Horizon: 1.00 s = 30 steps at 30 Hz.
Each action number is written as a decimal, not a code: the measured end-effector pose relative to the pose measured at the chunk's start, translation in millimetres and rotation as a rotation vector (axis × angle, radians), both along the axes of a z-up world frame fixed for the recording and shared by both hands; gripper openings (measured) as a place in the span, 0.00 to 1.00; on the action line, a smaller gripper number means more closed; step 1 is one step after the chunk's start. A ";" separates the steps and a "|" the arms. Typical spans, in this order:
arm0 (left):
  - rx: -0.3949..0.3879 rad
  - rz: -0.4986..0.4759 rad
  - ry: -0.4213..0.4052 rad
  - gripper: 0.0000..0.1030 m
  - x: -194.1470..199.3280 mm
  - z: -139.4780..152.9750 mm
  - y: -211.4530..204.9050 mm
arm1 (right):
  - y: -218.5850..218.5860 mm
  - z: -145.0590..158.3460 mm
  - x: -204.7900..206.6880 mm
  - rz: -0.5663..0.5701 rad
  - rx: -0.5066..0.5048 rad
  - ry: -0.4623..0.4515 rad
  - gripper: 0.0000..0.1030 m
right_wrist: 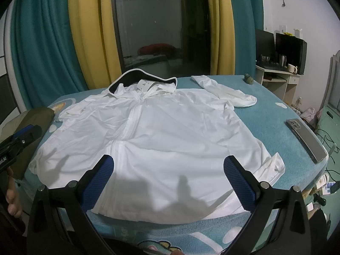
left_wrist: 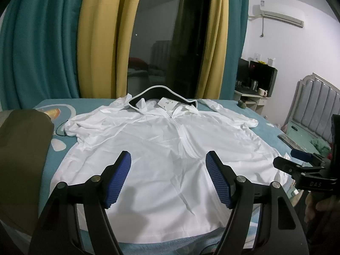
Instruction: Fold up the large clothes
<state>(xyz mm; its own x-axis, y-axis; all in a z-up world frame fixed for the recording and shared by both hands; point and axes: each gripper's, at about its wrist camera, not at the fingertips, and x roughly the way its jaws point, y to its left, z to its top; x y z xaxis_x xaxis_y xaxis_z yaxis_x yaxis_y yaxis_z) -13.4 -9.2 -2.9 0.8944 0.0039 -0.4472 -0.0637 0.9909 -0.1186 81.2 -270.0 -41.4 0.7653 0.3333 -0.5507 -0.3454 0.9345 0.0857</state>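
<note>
Jacket [right_wrist: 153,140] lies spread flat, zip up, hem at the bed's [right_wrist: 274,114] near edge, ready for folding; left tongs [left_wrist: 167,159] and right tongs [right_wrist: 167,163] hover spread, empty

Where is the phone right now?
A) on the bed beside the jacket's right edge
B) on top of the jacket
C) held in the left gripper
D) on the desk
A: the phone lies flat on the blue bed cover, clear of the white jacket, and both grippers are open and empty.
</note>
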 end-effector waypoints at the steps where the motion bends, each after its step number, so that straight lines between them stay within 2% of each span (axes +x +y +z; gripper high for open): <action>1: 0.001 0.001 0.001 0.74 0.1 0.0 0.3 | -0.5 0.0 -0.1 -0.001 0.001 0.000 0.99; 15: -0.025 -0.028 0.023 0.74 13.5 -2.4 -1.0 | -2.0 -6.2 7.9 -0.005 0.004 0.014 0.99; 23: 0.020 -0.030 0.117 0.74 69.3 -5.1 13.8 | -11.4 -6.6 53.8 -0.006 -0.032 0.045 0.99; 30: 0.010 -0.014 0.145 0.74 121.9 -4.6 38.5 | -29.7 2.7 119.4 0.031 -0.096 0.043 0.99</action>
<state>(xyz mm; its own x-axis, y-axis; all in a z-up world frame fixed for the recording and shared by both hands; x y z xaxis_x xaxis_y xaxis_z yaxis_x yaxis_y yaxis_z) 108.5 29.2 -7.5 0.8202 -0.0033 -0.5721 -0.0652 0.9929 -0.0993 200.7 -299.7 -38.7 0.7303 0.3009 -0.6133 -0.3726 0.9279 0.0115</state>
